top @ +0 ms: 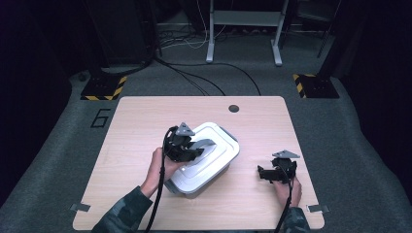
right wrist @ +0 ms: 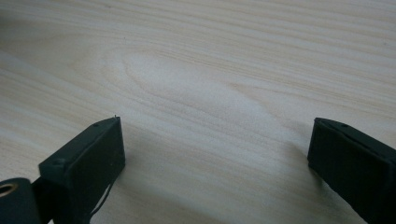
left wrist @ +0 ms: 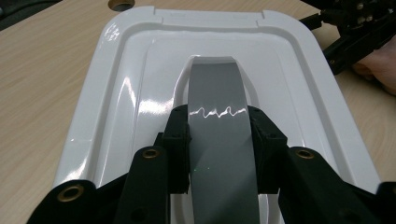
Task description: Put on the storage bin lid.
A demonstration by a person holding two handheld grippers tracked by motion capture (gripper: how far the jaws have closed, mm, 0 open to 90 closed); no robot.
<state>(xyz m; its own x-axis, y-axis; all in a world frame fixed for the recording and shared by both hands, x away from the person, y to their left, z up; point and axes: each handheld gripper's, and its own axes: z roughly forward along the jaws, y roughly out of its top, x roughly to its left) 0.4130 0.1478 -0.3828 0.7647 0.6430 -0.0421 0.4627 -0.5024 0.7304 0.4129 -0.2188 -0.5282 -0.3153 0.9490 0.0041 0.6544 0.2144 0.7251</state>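
Observation:
A white lidded plastic box [top: 221, 148] lies at an angle in the middle of the wooden table [top: 141, 121]. A grey arched handle [top: 205, 143] runs along its lid. My left gripper [top: 194, 151] sits over the near end of the lid, shut on that handle. In the left gripper view both black jaws press the sides of the grey handle [left wrist: 217, 84] above the glossy lid [left wrist: 135, 74], with the left gripper [left wrist: 219, 128] centred on it. My right gripper [top: 262, 173] rests low to the right of the box, open. Its jaws stand wide over bare wood, the right gripper [right wrist: 215, 144] holding nothing.
A round cable hole [top: 233, 108] sits near the table's far edge. The other hand's gripper [left wrist: 355, 32] lies just beyond the box's right side. Dark floor, cables and a desk frame [top: 243, 29] lie past the table. Bare wood surrounds the box.

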